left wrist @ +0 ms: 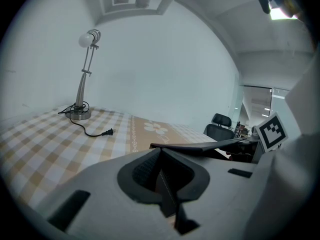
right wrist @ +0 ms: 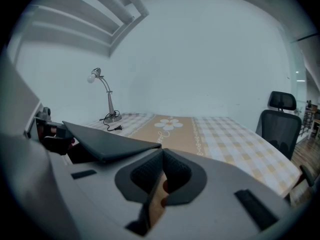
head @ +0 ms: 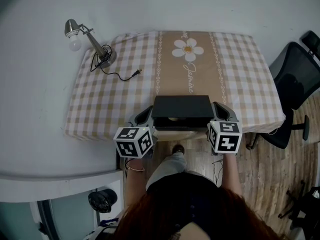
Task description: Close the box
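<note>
Although its lid (head: 182, 106) stands ajar, flat black rectangular box (head: 176, 123) sits at near edge of beige checked tablecloth (head: 100, 104); left gripper (left wrist: 160, 154), right gripper (right wrist: 162, 158) flank it, jaws together, empty. Closing judged unfinished.

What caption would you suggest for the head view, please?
The left gripper and right gripper flank a black rectangular box, lid partly raised, on a beige checked tablecloth.
</note>
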Demonstrator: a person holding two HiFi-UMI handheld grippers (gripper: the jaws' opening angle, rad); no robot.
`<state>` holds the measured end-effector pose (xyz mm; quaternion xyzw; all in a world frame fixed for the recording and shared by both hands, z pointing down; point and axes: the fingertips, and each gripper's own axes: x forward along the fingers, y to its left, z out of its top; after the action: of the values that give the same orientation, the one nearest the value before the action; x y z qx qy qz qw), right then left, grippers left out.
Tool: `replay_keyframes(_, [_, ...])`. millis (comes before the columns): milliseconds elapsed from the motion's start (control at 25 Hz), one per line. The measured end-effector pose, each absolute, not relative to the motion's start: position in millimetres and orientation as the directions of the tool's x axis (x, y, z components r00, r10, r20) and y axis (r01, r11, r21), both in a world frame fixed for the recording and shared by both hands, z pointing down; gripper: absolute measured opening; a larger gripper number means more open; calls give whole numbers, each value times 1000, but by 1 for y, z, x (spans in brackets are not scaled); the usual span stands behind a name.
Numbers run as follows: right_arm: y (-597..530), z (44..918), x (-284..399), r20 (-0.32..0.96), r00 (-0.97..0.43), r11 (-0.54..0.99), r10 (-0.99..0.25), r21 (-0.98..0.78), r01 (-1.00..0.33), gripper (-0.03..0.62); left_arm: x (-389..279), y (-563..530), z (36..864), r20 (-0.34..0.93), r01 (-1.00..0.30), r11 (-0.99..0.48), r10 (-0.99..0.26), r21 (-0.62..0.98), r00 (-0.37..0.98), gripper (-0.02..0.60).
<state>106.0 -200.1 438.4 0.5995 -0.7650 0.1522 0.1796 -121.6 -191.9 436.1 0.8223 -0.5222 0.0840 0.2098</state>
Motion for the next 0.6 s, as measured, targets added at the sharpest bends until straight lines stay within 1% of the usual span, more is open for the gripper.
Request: replay_keyframes(600, [-175,436,96,447,-256,278,-857,-17,-961,18,-125,-167,431,345,-901,-359,-836,246,427,28])
